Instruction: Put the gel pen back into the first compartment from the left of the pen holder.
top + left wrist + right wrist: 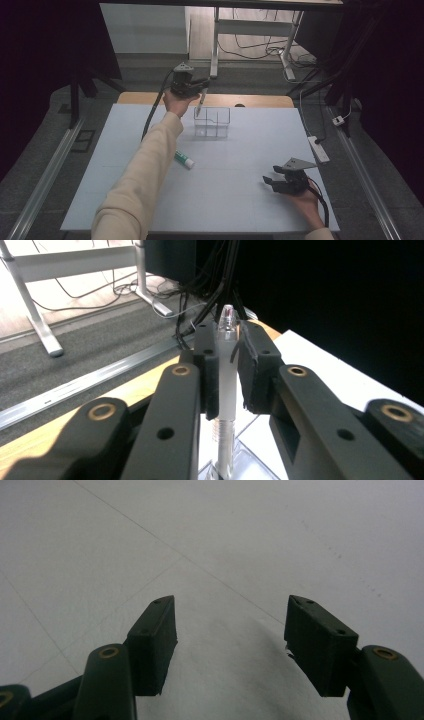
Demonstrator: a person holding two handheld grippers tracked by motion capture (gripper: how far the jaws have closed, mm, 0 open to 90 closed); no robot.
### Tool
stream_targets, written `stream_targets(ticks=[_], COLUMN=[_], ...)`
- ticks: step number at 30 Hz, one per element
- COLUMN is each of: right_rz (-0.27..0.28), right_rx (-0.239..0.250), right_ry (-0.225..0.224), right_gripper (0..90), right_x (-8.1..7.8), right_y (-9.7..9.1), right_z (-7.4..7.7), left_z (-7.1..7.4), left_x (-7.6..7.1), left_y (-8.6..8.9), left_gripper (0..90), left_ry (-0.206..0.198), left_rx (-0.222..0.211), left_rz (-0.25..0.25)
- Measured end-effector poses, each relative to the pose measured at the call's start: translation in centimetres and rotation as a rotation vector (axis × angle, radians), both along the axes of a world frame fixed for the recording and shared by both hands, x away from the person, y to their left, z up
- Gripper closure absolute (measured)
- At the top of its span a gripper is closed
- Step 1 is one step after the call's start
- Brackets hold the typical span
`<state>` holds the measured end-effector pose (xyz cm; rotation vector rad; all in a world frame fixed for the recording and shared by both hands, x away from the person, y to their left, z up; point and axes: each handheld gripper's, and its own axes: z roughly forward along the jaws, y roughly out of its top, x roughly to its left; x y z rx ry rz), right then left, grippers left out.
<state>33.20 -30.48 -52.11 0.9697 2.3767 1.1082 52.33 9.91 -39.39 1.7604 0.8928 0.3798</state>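
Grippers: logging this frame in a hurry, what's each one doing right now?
Left gripper: shut on the pen, above the clear organizer.
Right gripper: open, holding nothing, over the table.

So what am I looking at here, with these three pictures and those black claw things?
A person sits at a white table with a hand-held two-jaw gripper in each hand. One picture looks down from above; the other two come from cameras riding on each gripper, looking along its black jaws. The left gripper is shut on a clear pen, holding it over a clear plastic organiser box. The right gripper rests near the table's edge, jaws open with nothing between them. A white tube with a green cap lies on the table beside the person's sleeve.
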Motion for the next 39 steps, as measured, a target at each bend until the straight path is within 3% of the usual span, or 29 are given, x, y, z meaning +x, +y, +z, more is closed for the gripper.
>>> stream_targets(ticks=[4,7,22,39], right_rz=[0.004,0.002,-0.002,-0.010], right_rx=[-0.006,-0.005,-0.008,-0.009], right_ry=[0.005,0.005,-0.004,-0.005], right_gripper=[36.8,36.8,36.8,36.8], right_x=[0.0,0.0,-0.1,-0.1], right_y=[0.0,-0.1,0.0,-0.1], right_z=[0.0,0.0,0.1,0.2], left_z=[-0.1,0.0,-0.8,-1.0], left_x=[-0.2,-0.6,-3.1,-6.3], left_y=[0.2,0.6,3.3,4.4], left_gripper=[65.2,60.6,55.4,53.5], left_ry=[-0.002,-0.002,0.031,0.010], left_rx=[0.014,0.022,0.083,0.209], left_rz=[0.000,-0.005,-0.035,-0.113])
